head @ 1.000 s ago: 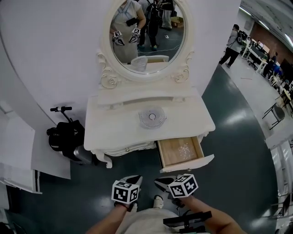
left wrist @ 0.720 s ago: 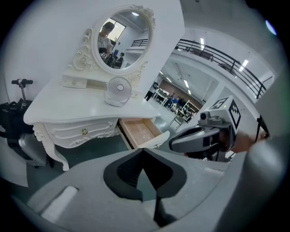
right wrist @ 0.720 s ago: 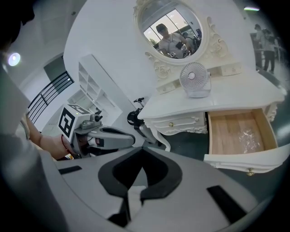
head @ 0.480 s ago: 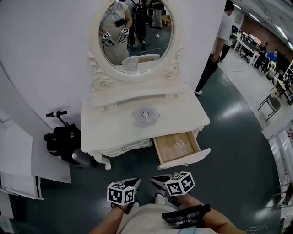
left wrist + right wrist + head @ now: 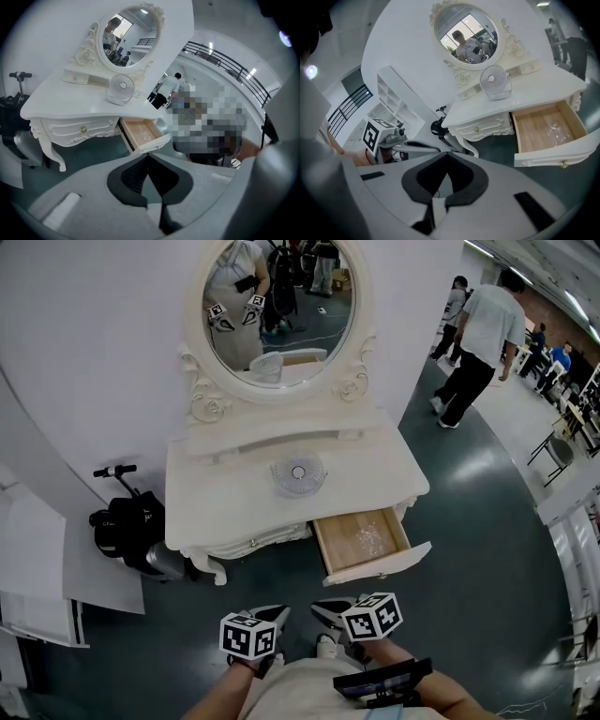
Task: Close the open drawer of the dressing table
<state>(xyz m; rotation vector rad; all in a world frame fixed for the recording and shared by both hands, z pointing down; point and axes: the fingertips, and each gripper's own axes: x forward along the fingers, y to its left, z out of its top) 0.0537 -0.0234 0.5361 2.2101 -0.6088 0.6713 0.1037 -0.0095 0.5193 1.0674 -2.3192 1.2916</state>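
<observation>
Head view: I see the open drawer [image 5: 361, 538] jutting from the dressing table [image 5: 225, 498] right of centre, with my left gripper [image 5: 269, 613] and right gripper [image 5: 330, 611] at bottom centre. Left gripper view: jaws pressed together, empty, drawer mid-frame. Right gripper view: jaws together on nothing, drawer at right
</observation>
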